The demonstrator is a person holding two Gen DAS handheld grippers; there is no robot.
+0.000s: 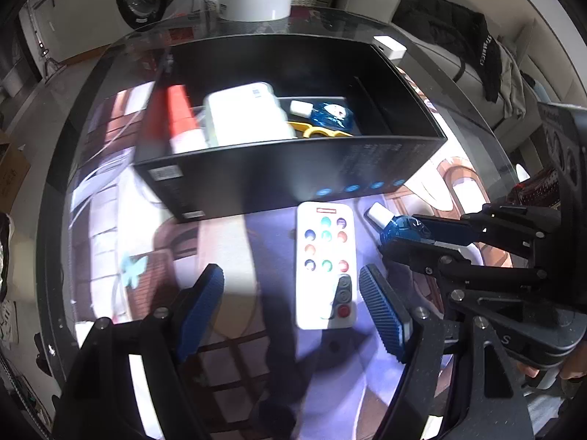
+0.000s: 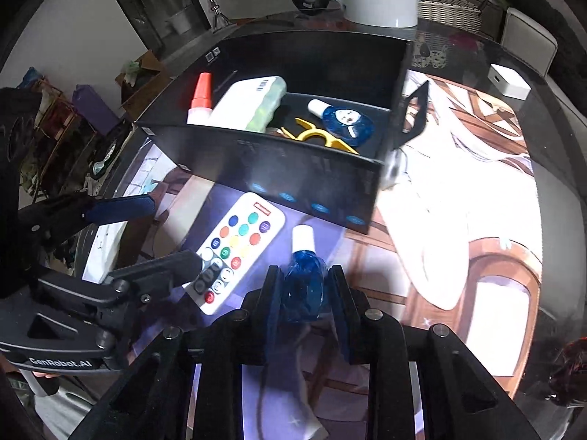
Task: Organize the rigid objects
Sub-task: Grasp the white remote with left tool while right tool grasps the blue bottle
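While the small blue bottle (image 2: 303, 278) lies on the printed mat (image 2: 458, 220) just in front of the black box (image 2: 293, 183), my right gripper (image 2: 303, 288) has its pads clamped on the bottle's body, white cap pointing toward the box. Beside it, the white remote (image 1: 326, 264) rests flat on the mat, and my left gripper (image 1: 293, 308) hovers over its lower end with the fingers well apart, one pad on either side and neither pressing yet.

Inside the box I can see another blue bottle (image 2: 345, 119), a yellow piece (image 2: 323, 139), a white pack (image 2: 245, 101) and an orange-capped glue bottle (image 2: 201, 99).

My worry is the bottle's rounded, slick body: a grip this near its base could let it swivel or squirt out on lifting. The two grippers sit close together, so they could collide. The remote is thin and flat, so the left pads may skid over it instead of catching its edges.
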